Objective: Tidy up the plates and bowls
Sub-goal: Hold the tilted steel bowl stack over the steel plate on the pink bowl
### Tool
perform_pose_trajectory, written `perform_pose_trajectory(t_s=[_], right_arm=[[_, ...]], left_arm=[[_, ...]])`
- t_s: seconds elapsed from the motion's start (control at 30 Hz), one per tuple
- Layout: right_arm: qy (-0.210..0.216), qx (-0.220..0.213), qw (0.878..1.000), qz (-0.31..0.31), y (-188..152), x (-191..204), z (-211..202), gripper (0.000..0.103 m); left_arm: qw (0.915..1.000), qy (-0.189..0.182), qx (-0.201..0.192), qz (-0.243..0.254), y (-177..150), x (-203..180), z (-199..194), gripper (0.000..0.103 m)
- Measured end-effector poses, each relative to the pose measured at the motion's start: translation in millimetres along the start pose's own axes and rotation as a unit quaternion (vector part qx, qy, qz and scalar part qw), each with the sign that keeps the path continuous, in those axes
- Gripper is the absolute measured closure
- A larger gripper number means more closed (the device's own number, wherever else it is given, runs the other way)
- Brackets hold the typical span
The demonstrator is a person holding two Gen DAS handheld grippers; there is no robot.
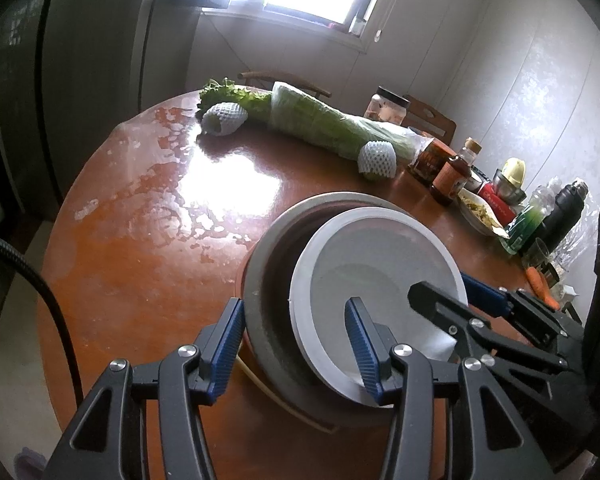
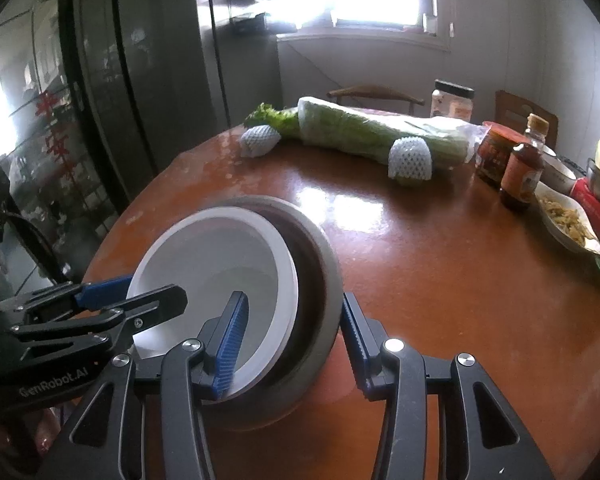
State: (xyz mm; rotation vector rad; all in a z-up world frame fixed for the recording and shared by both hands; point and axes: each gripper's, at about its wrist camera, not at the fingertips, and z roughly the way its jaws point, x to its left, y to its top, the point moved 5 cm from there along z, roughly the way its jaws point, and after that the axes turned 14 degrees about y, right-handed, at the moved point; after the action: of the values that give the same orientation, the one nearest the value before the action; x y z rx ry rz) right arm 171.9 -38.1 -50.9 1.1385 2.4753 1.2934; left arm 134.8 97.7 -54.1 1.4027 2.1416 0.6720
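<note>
Bowls number two: one white bowl (image 1: 374,276) nests tilted inside one grey bowl (image 1: 260,276) on the tabletop (image 1: 140,260), lower centre of the frame. Left tool (image 1: 296,344) is spread, straddling both near rims; right tool (image 2: 292,340) likewise. Each tool's body is cut off below.

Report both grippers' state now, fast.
Left gripper: open, jaws straddling the rims of the white bowl and grey bowl.
Right gripper: open, straddling the same rims from the opposite side.
</note>
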Motion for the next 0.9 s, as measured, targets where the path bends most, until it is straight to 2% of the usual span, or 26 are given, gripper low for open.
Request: perform_pose_trajectory(t_s=[0.5, 0.9], right_arm=[[-0.001, -0.011, 1.000, -0.004, 2, 1, -12, 0.053], [-0.013, -0.020, 1.000, -0.012, 3, 2, -23, 0.045]], left_arm=[[0.9998, 0.011, -0.013, 0.003, 4, 4, -12, 0.052], [0.9994, 0.027, -0.024, 0.002, 4, 9, -20, 0.051]])
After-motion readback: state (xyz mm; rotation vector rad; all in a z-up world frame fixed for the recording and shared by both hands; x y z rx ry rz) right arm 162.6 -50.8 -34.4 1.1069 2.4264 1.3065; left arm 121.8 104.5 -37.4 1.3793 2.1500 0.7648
